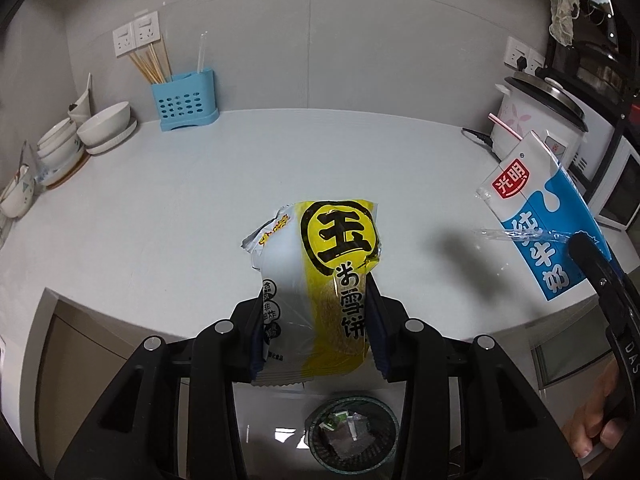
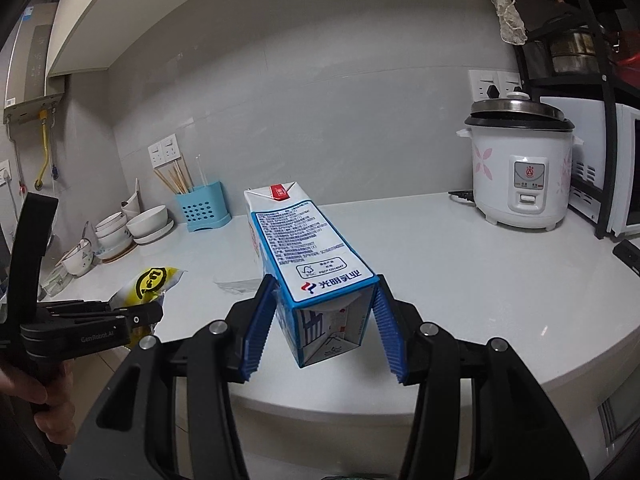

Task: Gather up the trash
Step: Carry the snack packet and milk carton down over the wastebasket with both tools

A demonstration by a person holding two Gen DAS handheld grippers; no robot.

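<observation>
Worktop (image 1: 168, 208) filled mid-frame in both views. Right gripper (image 2: 324, 324) was clamped on milk carton (image 2: 304, 256), centre of the right view, held above the worktop edge. Left gripper (image 1: 316, 328) was clamped on yellow snack wrapper (image 1: 336, 264), centre-low in the left view. Mesh bin (image 1: 352, 436) sat bottom centre, below it.

Yellow wrapper (image 1: 320, 280) with black characters; blue-and-white carton (image 2: 308, 256) with red cap. Black tongs with blue ribbed pads (image 2: 256, 328). White cooker (image 2: 520, 172) with pink flowers; pale bench (image 2: 480, 260).
</observation>
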